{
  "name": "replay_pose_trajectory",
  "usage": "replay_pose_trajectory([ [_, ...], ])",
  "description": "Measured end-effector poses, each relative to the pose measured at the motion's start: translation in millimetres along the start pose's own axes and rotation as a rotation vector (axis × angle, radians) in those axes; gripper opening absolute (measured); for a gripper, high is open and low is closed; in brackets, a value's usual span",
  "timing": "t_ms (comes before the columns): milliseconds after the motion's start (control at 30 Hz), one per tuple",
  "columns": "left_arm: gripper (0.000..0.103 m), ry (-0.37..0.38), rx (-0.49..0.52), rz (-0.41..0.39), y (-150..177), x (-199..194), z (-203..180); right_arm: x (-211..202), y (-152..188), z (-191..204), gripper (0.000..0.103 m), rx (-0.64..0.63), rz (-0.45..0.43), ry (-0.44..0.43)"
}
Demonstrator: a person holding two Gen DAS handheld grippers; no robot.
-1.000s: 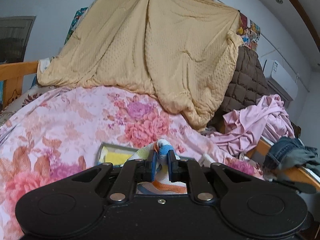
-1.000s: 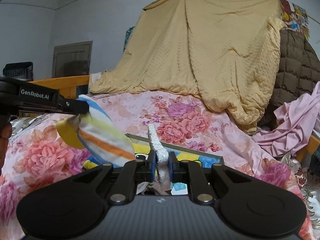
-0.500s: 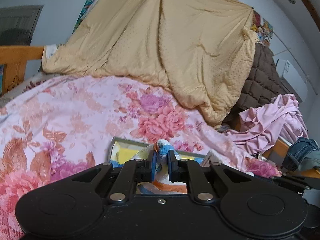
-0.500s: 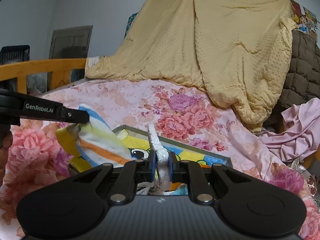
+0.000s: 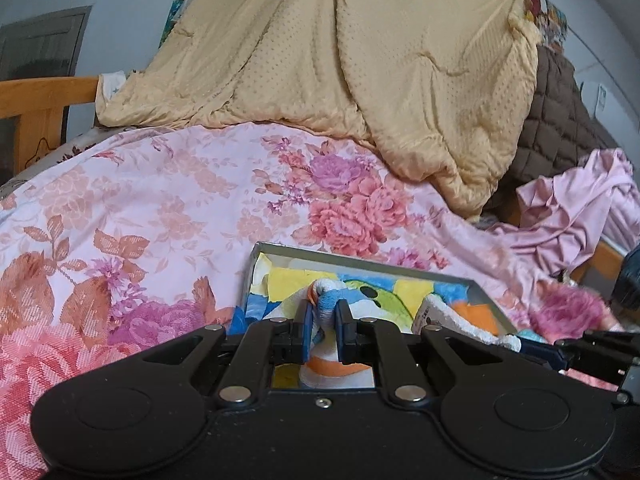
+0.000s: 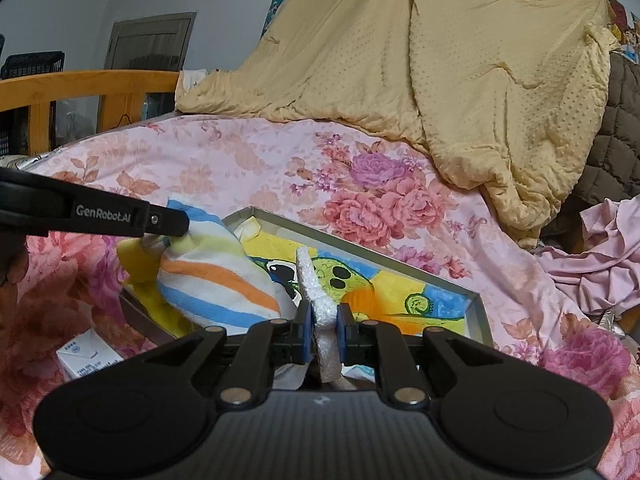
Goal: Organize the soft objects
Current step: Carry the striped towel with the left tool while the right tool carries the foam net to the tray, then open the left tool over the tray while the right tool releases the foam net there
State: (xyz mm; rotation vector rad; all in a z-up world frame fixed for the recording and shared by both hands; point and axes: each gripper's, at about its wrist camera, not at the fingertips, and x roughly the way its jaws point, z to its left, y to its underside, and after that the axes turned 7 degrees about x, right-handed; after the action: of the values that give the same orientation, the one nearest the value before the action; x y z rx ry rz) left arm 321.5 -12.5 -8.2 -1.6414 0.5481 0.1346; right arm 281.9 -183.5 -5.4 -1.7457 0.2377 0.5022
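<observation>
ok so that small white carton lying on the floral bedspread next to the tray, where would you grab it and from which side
Judging by the right wrist view, take the white carton across its two long flat faces, coming from above. It lies flat on the floral bedspread just outside the tray, so its top is free, though the tray wall crowds one side.

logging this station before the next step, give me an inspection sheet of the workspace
surface: floral quilt spread over the bed.
job's things: striped towel bunched over the picture tray; white fabric edge sticks up.
clutter: small carton beside the tray; pink cloth piled at the right.
grippers: left gripper shut on the striped towel; right gripper shut on the white fabric edge.
cables: nothing seen.
surroundings: tan blanket draped high, brown quilted cover, wooden bed rail.
</observation>
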Motion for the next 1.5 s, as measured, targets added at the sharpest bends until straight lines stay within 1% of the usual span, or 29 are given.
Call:
replay_pose_trajectory([
  [300,0.012,-0.003,-0.027,0.040,6,12,5,8,0,4,0.014,-0.023,0.002,0.006],
  [467,0.013,0.005,-0.025,0.074,11,17,6,13,1,6,0.014,-0.047,-0.008,0.029],
  [633,0.013,0.000,-0.021,0.099,16,21,5,18,-2,-1,0.014,-0.013,-0.012,0.034],
  [767,0.014,0.000,-0.024,0.109,19,24,6,28,-3,-14,0.016,0.053,0.019,0.039],
  [867,0.015,0.001,-0.024,0.118,22,25,6,31,-1,-21,0.021,0.072,0.032,0.057],
  [1133,0.017,-0.002,-0.039,0.140,25,25,7,31,1,-23,0.027,0.070,0.044,0.065],
  [1367,0.021,-0.006,-0.033,0.141,26,24,5,31,1,-28,0.032,0.090,0.049,0.078],
  [1467,0.022,-0.009,-0.030,0.142,27,23,5,31,1,-28,0.038,0.093,0.050,0.083],
  [1500,0.025,-0.011,-0.031,0.143,28,22,6,31,1,-29,0.041,0.094,0.051,0.083],
])
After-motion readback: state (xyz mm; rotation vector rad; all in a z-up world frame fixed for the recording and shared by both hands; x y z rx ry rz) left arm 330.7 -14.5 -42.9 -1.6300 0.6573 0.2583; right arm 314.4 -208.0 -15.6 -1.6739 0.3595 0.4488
